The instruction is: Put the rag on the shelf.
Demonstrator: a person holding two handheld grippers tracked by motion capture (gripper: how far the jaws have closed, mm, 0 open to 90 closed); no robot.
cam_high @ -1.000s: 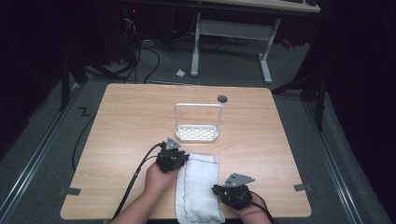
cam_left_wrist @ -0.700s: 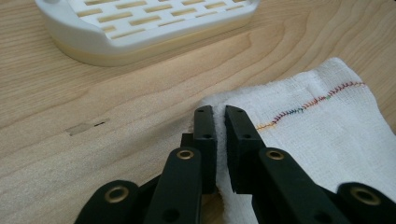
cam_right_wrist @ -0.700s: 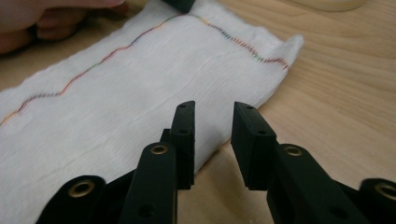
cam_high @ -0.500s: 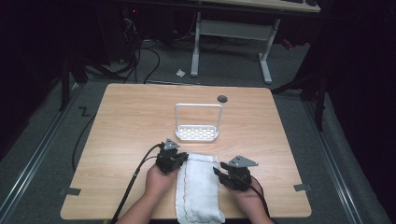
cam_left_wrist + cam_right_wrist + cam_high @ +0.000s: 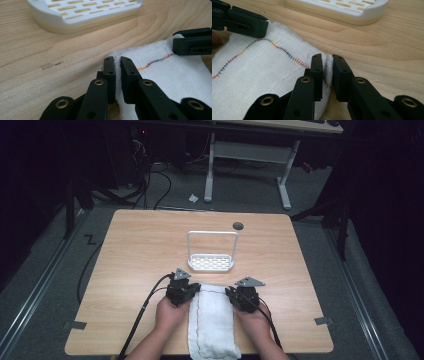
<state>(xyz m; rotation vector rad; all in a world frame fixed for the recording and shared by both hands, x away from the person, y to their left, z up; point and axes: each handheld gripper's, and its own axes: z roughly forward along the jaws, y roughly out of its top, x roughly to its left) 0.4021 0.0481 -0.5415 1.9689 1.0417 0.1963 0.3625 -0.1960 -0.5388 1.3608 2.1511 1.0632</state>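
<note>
- High view: white towel (image 5: 212, 320) lies at the table's (image 5: 125, 265) near edge, long axis running toward the person; left gripper (image 5: 186, 291) and right gripper (image 5: 239, 298) flank its far corners.
- Left gripper view: jaws clamp the towel's far left corner.
- Right gripper view: jaws pinch the far right corner, rack (image 5: 352, 10) beyond.

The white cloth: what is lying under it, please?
Under the white cloth lies the wooden table. Both grippers, left and right, pinch its far corners. Anything beneath stays covered.
</note>
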